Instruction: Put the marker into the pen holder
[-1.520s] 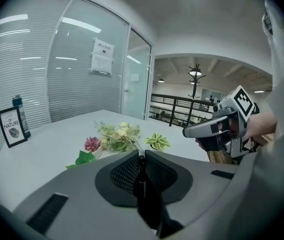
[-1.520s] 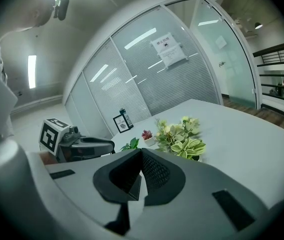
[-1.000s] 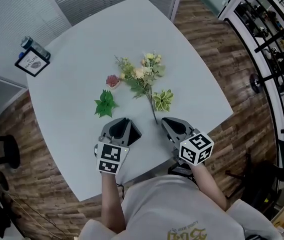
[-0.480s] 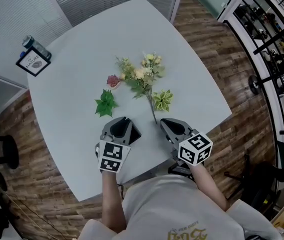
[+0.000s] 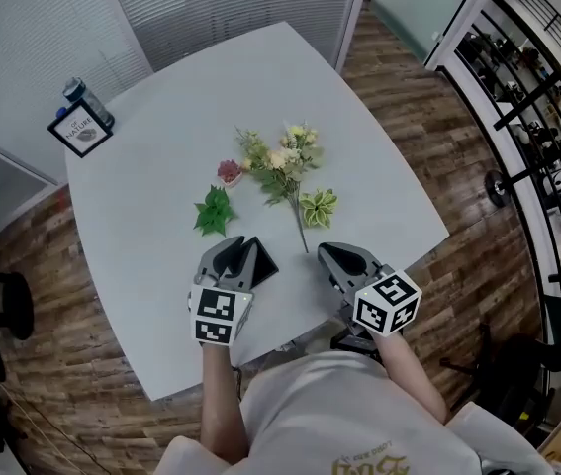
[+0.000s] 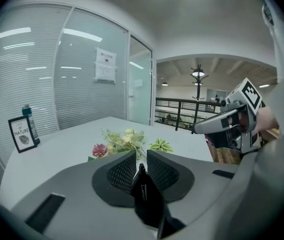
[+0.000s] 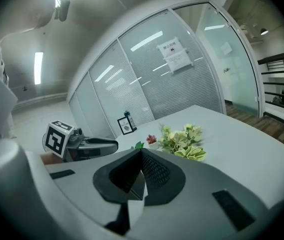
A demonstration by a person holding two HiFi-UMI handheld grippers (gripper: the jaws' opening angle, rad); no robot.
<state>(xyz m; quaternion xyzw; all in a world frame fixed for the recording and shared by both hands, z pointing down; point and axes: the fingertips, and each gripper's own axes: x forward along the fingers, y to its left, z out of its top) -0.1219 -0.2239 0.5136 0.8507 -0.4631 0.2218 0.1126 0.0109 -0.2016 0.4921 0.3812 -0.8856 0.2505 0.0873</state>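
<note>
Two tools: the left tool (image 6: 140, 159) is closed narrowly on a slim black thing, likely the marker (image 6: 142, 186); the right tool (image 7: 141, 153) is pinched together, empty.
Beyond: artificial flowers (image 5: 282, 158) lie on the table (image 5: 161, 146).
Progress: the marker seems in hand; putting it in is left.
Unclear: no pen holder shows in any view; the marker's lower end is hidden.

On the table (image 5: 161, 146), a flower bunch (image 5: 282, 161) lies centrally, a framed sign (image 5: 81, 130) at the far-left corner.

Wooden floor (image 5: 463, 156), perhaps glass-partition walls (image 5: 33, 28)
</note>
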